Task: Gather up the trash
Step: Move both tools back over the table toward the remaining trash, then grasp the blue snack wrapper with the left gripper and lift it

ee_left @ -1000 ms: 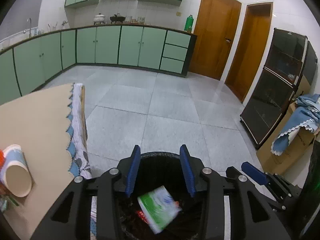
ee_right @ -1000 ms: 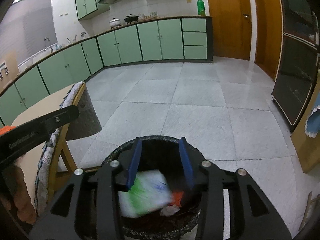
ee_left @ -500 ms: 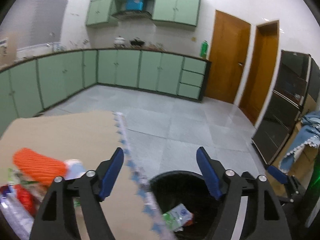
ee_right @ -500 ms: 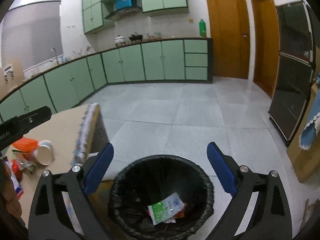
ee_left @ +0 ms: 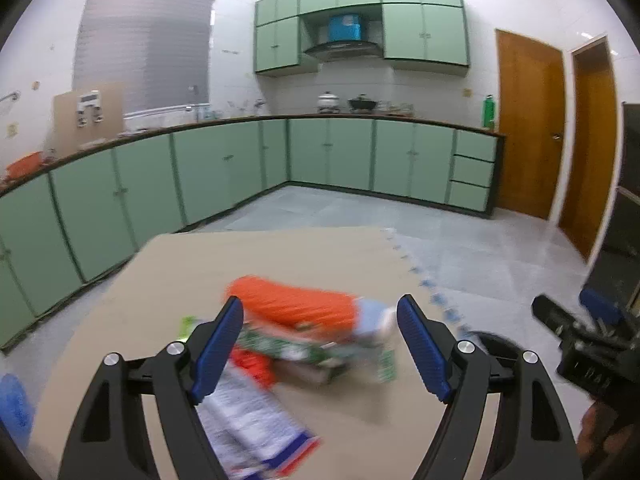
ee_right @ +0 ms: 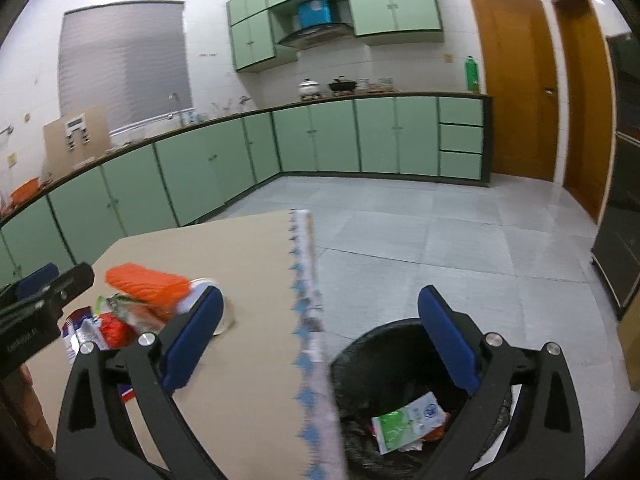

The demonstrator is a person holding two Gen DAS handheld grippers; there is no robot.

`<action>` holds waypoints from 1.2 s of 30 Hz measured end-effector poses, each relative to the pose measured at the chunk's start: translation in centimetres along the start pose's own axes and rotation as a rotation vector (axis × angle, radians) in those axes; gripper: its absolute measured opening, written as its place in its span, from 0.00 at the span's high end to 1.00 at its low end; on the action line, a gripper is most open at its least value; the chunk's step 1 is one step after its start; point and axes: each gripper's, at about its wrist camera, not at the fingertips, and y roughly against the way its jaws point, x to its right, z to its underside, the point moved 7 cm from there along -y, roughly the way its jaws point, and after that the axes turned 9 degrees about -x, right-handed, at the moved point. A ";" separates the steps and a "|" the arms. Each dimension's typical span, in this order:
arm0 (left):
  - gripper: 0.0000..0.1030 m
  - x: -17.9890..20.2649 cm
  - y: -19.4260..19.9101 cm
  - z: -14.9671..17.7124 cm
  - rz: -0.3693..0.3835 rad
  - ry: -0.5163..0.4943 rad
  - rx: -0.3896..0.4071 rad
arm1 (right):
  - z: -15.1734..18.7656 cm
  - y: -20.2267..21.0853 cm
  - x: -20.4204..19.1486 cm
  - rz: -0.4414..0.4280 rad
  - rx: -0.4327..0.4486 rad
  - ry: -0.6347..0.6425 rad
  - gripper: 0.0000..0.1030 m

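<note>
Left wrist view: the left gripper [ee_left: 320, 344], black plastic with ribbed blue pads, is hanging over the tan matte tabletop [ee_left: 180, 280] with its jaws spread wide and nothing between them. Beyond and between the pads a blurred heap of litter is lying: a ridged orange wrapper [ee_left: 292, 304] on top, a crinkly green-and-white packet [ee_left: 288, 346] beneath it, a red scrap [ee_left: 256, 366] and a flat white-and-blue printed pouch [ee_left: 256, 428] running under the left pad. The right gripper's black body is showing at the right edge.

Right wrist view: the right gripper [ee_right: 324, 344] is also gaping, empty, straddling the table's scalloped blue-white cloth edge [ee_right: 308, 320]. Under its right pad a round black-bagged bin [ee_right: 400, 412] is sitting on the grey tiled floor, holding a glossy green-and-white sachet [ee_right: 408, 420]. The orange wrapper [ee_right: 148, 284] is lying to the left of the left pad, outside the jaws.
</note>
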 end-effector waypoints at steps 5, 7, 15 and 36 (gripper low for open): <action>0.25 -4.5 -0.1 2.3 -0.067 0.045 -0.033 | 0.0 -0.5 -3.6 -0.034 0.023 0.026 0.08; 0.25 -6.2 -0.2 3.2 -0.084 0.067 -0.044 | 0.1 -0.8 -5.1 -0.055 0.018 0.037 0.08; 0.25 -8.8 -1.6 6.4 -0.080 0.115 -0.122 | 1.0 -1.9 -8.9 -0.087 -0.005 0.097 0.08; 0.74 -7.3 -4.2 8.3 0.034 0.154 -0.214 | 2.8 -4.4 -11.3 -0.119 -0.089 0.146 0.12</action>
